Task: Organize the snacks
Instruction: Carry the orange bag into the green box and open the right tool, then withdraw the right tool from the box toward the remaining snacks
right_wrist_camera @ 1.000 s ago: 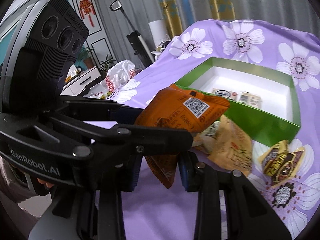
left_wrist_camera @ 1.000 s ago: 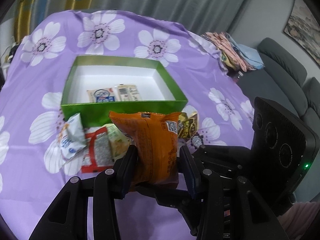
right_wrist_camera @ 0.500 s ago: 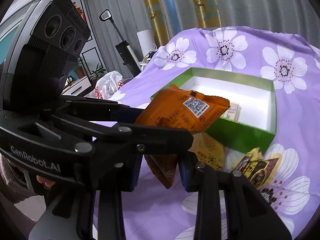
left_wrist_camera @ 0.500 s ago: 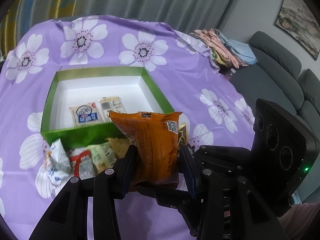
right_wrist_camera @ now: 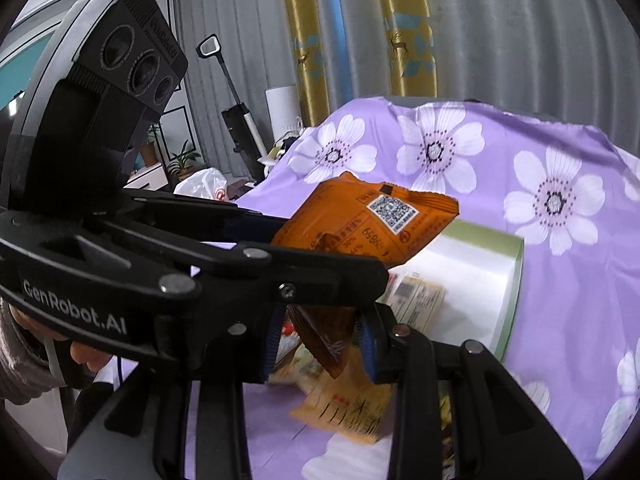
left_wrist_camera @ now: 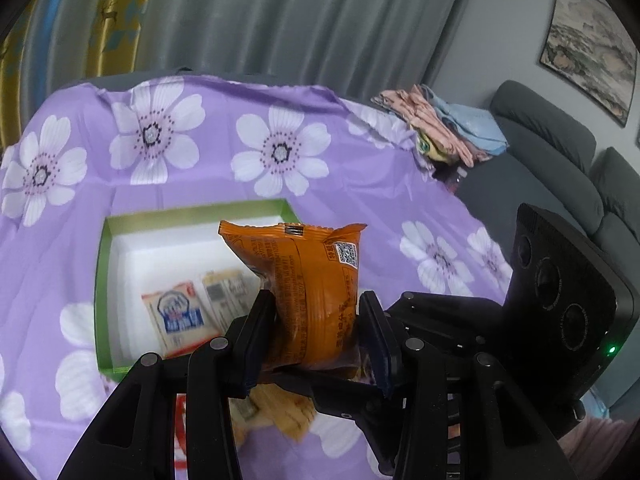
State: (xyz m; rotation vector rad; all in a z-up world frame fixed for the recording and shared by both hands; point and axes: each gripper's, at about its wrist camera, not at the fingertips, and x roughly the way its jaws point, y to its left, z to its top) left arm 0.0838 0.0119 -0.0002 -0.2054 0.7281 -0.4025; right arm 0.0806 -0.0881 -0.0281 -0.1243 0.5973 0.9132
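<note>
Your left hand-held gripper [left_wrist_camera: 316, 332] is clamped on the orange snack packet [left_wrist_camera: 308, 284], both pads pressed into the lower half of the packet so that it stands upright between them, its crimped top edge and QR code uppermost. In the right wrist view that same packet [right_wrist_camera: 360, 224] hangs in the air above the near part of the green box [right_wrist_camera: 508, 300], tilted, with the QR code facing up.

Your right hand-held gripper [right_wrist_camera: 320, 344] has its jaws apart — the bottom corner of the orange packet dips between them, but whether the blue pads touch it I cannot tell.

The green box [left_wrist_camera: 102, 280] sits on the table [left_wrist_camera: 352, 184] under a purple cloth printed with white flowers. Inside it, on the white floor, lie two flat packets side by side: a white-and-blue packet [left_wrist_camera: 176, 316] and a pale packet [left_wrist_camera: 228, 292] just to its right, partly hidden by the orange one.

Outside the box, on the cloth nearest you, loose snacks lie close together — a yellow packet [right_wrist_camera: 348, 408] under your right gripper and a red-edged packet [left_wrist_camera: 180, 432] seen in part beneath the left gripper's fingers. A pile of folded cloths [left_wrist_camera: 444, 136] rests at the table's far right edge.
</note>
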